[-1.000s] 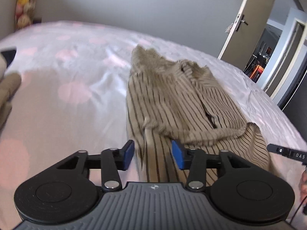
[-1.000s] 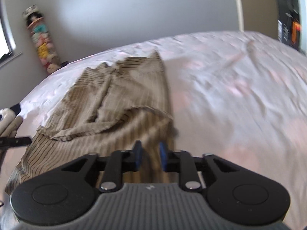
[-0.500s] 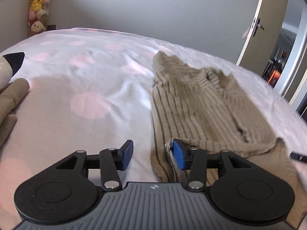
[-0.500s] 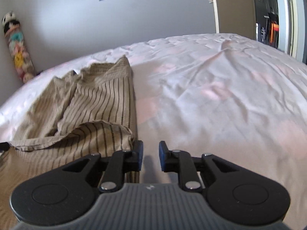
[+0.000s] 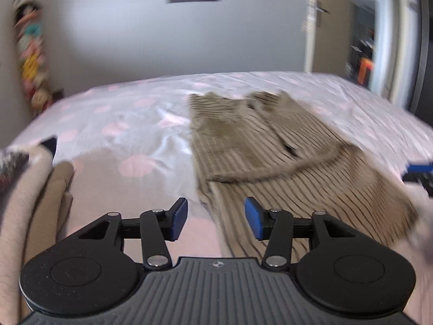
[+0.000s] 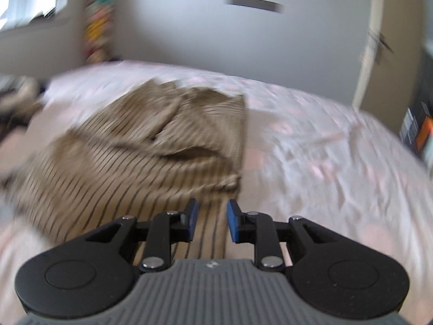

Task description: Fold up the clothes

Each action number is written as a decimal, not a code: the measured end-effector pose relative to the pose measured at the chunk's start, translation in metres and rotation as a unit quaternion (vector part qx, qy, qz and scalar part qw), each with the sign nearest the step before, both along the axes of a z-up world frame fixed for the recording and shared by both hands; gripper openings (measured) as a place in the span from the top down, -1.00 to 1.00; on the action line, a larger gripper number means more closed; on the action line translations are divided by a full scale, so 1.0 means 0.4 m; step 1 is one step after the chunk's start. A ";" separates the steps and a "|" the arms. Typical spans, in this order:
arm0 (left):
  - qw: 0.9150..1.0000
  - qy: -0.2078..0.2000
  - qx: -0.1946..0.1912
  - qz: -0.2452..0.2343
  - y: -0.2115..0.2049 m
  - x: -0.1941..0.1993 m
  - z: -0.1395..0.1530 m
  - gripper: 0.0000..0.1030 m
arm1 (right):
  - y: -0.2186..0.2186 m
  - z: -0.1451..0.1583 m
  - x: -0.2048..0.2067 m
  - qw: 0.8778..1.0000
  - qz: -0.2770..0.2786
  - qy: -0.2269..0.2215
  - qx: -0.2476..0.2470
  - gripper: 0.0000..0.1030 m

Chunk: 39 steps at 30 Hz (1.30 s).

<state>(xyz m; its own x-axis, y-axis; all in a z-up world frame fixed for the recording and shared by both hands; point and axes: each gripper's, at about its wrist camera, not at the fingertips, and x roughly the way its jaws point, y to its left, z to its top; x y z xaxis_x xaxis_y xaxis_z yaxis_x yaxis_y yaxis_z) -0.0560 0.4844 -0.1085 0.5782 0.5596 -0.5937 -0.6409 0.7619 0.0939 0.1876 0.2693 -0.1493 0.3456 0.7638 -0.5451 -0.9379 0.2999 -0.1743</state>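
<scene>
A tan garment with dark stripes [image 5: 270, 157] lies partly folded on the bed, its far half doubled over the near half; it also shows in the right wrist view [image 6: 151, 151]. My left gripper [image 5: 215, 218] is open and empty, above the garment's near left edge. My right gripper [image 6: 211, 220] is open a little and empty, above the garment's near right part. A blue fingertip of the right gripper [image 5: 418, 168] shows at the right edge of the left wrist view. Both views are blurred by motion.
The bed has a pale sheet with pink dots [image 5: 130, 124]. Other folded beige clothes [image 5: 32, 189] lie at the left. A column of plush toys [image 5: 29, 48] stands by the far wall. An open door [image 5: 324, 27] is at the right.
Both grippers have pulled back and risen from the garment. The left one swung left then recentred; the right jaws opened a little wider. The garment's near edge lies released on the bed.
</scene>
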 end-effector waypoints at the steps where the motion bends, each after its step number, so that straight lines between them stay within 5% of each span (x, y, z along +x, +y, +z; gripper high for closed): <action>1: 1.000 0.016 0.016 -0.018 -0.031 0.002 -0.001 0.06 | -0.014 0.001 -0.019 1.000 0.017 -0.014 -0.008 0.44; 6: 0.987 0.094 0.075 -0.105 -0.169 0.014 -0.031 0.04 | -0.052 0.017 -0.068 0.996 0.072 -0.051 -0.035 0.34; 11: 0.964 0.177 0.135 -0.147 -0.259 0.032 -0.083 0.02 | -0.054 0.032 -0.114 0.982 0.133 -0.098 -0.088 0.30; 14: 0.947 0.217 0.169 -0.163 -0.287 0.045 -0.114 0.02 | -0.058 0.020 -0.148 0.969 0.162 -0.135 -0.127 0.05; 16: 0.934 0.243 0.192 -0.178 -0.300 0.056 -0.137 0.02 | -0.055 -0.002 -0.172 0.957 0.186 -0.163 -0.153 -0.11; 25: 0.871 0.350 0.269 -0.216 -0.285 0.084 -0.254 0.02 | -0.055 -0.140 -0.225 0.873 0.266 -0.325 -0.248 -0.17; 30: 0.857 0.351 0.302 -0.225 -0.274 0.098 -0.291 0.05 | -0.056 -0.194 -0.221 0.860 0.265 -0.373 -0.228 -0.17; 35: 0.853 0.345 0.322 -0.224 -0.251 0.128 -0.319 0.49 | -0.021 -0.220 -0.212 0.867 0.240 -0.392 -0.193 -0.12; 38: 0.852 0.345 0.326 -0.222 -0.238 0.140 -0.330 0.77 | 0.002 -0.241 -0.205 0.865 0.223 -0.410 -0.184 0.29; 39: 0.854 0.344 0.320 -0.222 -0.233 0.142 -0.326 0.79 | 0.007 -0.245 -0.205 0.863 0.220 -0.417 -0.184 0.59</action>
